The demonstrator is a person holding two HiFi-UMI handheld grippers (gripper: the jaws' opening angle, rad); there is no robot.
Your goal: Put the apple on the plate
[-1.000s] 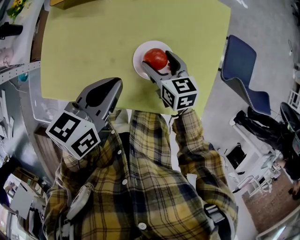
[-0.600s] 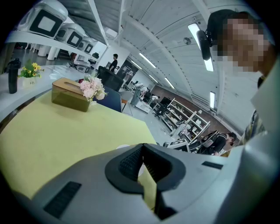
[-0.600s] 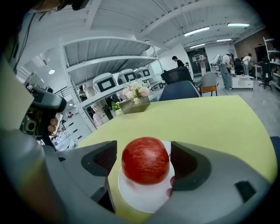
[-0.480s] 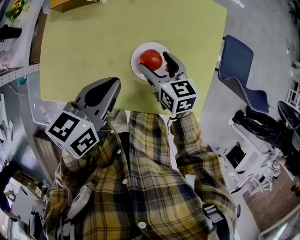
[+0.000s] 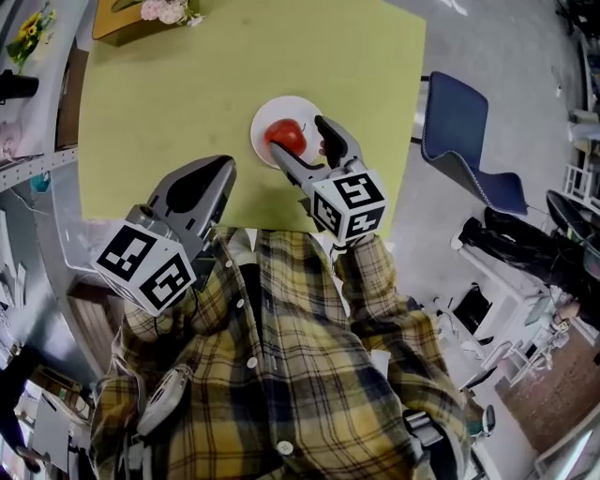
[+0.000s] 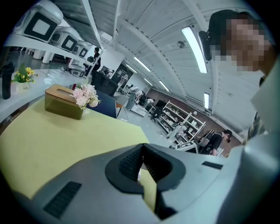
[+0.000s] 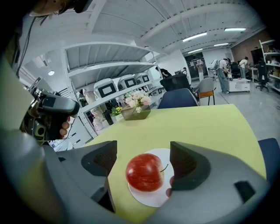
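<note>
A red apple (image 5: 285, 137) (image 7: 145, 172) rests on a small white plate (image 5: 270, 113) (image 7: 162, 193) near the front edge of the yellow-green table (image 5: 178, 103). My right gripper (image 5: 305, 142) (image 7: 144, 162) is open, its jaws standing either side of the apple with gaps showing on both sides. My left gripper (image 5: 202, 183) (image 6: 141, 158) is shut and empty, held low over the table's front edge, left of the plate.
A brown tissue box with pink flowers (image 5: 141, 13) (image 6: 64, 101) sits at the table's far left corner. A blue chair (image 5: 459, 141) stands right of the table. Shelving and clutter line the left side (image 5: 23, 84).
The right gripper's jaws have opened off the apple, which now lies on the plate. In the head view the table and plate have shifted left and down. The left gripper has stayed put.
</note>
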